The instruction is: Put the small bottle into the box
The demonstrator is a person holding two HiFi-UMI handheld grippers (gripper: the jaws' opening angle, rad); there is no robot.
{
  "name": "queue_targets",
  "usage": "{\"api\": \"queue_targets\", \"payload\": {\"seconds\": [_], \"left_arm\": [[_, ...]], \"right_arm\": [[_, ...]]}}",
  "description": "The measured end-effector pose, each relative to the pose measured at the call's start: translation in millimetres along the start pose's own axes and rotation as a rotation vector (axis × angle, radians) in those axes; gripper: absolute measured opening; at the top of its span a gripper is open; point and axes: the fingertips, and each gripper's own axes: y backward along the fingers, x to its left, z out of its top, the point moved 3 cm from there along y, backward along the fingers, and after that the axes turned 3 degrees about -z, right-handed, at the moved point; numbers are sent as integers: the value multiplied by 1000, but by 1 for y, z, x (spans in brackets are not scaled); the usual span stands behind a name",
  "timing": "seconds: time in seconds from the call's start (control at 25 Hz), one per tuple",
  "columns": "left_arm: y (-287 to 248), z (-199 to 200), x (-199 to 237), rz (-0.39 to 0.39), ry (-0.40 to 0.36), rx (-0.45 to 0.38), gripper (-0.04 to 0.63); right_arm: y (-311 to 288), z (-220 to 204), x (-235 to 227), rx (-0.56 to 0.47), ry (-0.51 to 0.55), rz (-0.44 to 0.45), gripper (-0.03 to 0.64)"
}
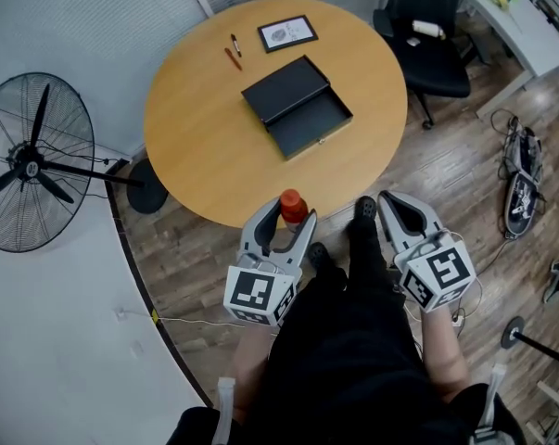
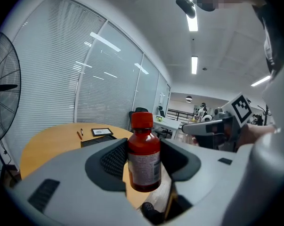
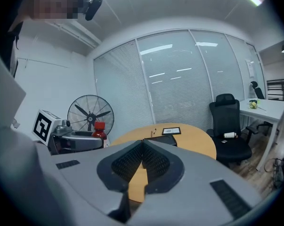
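A small dark-red bottle [image 1: 293,208] with a red cap stands upright between the jaws of my left gripper [image 1: 285,217], which is shut on it just off the near edge of the round table. In the left gripper view the bottle [image 2: 143,154] fills the centre, label facing me. The black box [image 1: 298,106] lies open on the table's middle, lid flipped back; it also shows as a dark box [image 3: 161,139] in the right gripper view. My right gripper [image 1: 393,209] hangs beside the left one, shut with nothing in it, jaws meeting at the tips [image 3: 142,145].
The round wooden table [image 1: 205,146] also bears a framed picture [image 1: 287,33] and two pens [image 1: 234,52] at the far side. A floor fan [image 1: 33,160] stands at the left. A black office chair [image 1: 427,35] sits beyond the table on the right.
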Motion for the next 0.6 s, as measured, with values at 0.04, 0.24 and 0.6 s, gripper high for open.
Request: {"api": "queue_targets", "payload": {"seconds": [0.04,0.24,0.6], "left_arm": [[-1,-2,2,9,9,5,212],[-7,-9,12,49,54,37,210],[-54,2,31,88,86,71,210]], "right_arm": [[-3,1,-1,0,2,8,11],[-17,8,-3,-5,34,72,11],[-56,24,-37,-2,28,131,11]]}}
